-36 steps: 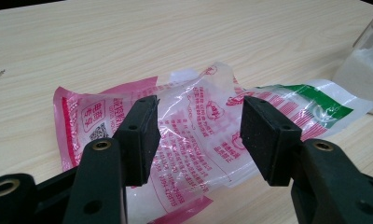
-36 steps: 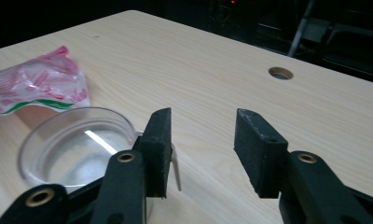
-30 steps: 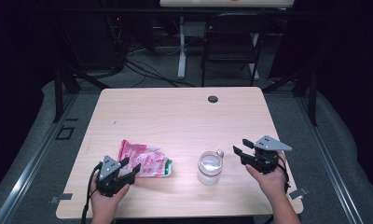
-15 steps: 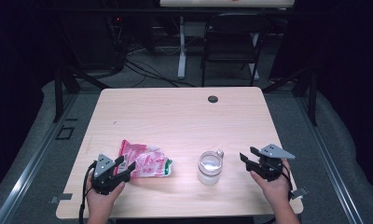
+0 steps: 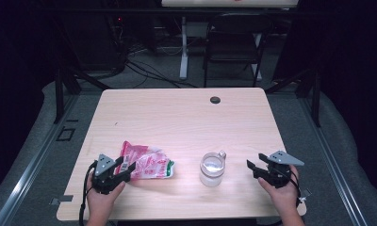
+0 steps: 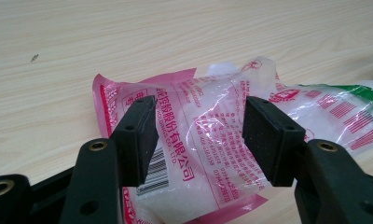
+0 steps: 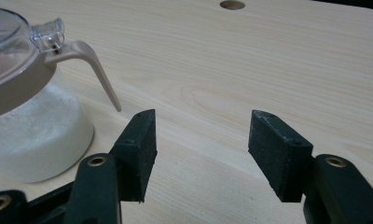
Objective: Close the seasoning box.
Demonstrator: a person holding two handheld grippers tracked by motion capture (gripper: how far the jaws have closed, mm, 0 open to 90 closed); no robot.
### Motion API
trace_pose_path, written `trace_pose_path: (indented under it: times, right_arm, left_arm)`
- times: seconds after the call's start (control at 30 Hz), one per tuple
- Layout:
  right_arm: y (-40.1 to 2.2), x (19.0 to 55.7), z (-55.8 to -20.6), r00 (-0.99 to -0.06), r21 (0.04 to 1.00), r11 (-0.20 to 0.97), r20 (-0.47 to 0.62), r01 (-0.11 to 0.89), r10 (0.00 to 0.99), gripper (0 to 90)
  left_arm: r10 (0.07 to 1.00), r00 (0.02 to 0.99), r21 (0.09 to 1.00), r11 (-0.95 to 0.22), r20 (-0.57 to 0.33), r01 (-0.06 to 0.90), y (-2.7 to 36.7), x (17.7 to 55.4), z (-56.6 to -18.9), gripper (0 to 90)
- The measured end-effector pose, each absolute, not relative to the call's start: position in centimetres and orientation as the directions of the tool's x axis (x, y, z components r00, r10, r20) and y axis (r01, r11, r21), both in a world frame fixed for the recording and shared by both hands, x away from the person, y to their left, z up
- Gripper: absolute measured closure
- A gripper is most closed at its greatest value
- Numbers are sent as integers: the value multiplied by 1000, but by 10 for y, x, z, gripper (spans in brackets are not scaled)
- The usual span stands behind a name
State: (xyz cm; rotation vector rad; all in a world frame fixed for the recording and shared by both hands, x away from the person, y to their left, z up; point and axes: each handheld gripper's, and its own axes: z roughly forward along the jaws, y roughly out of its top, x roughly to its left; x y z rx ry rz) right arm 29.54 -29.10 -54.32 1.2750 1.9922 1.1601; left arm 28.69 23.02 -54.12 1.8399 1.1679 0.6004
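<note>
Near the front edge of the tabletop (image 5: 177,113), toward its left corner, lay a pink-and-clear plastic bag (image 5: 148,163) of white granules, flat on the wood with its barcode end toward the person. The left gripper (image 5: 120,168) sat at that end with its fingers (image 6: 137,137) partly spread, one on either side of the bag's crinkled film. In the left gripper view the pads stood over the bag without visibly pressing it, so the bag seemed framed for a pinch rather than held. Lying flat probably kept the granules settled and offered a loose edge to take.

To the right, also close to the front edge, stood a small clear jar (image 5: 212,167) with a beige collar, a see-through lid and a thin curved handle (image 7: 93,70), part filled with white powder. The right gripper (image 5: 255,167) rested low beside it, toward the front right corner, clear of the jar. Its jaws had just been opening and stood wide, with only bare wood between them. It pointed toward the handle, likely lined up to steady the jar or lift its lid. A dark round hole (image 5: 215,100) sat near the far edge.
</note>
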Motion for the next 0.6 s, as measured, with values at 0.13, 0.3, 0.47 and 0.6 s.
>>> trace_pose_path:
  times: [0.13,0.3,0.47,0.6]
  right_arm:
    - [-286,300,-549,-453,836,237,16,495,891,414]
    - [-279,301,-550,-479,832,260,8,491,878,412]
    - [-279,301,-550,-479,832,260,7,490,878,410]
    - [-282,302,-550,-467,840,248,7,483,884,410]
  left_arm:
    - [895,444,850,-198,-47,488,229,287,-542,448]
    - [894,447,848,-205,-41,488,228,287,-543,445]
    - [895,445,847,-206,-40,490,227,287,-543,443]
    - [898,438,852,-197,-42,485,229,288,-541,440]
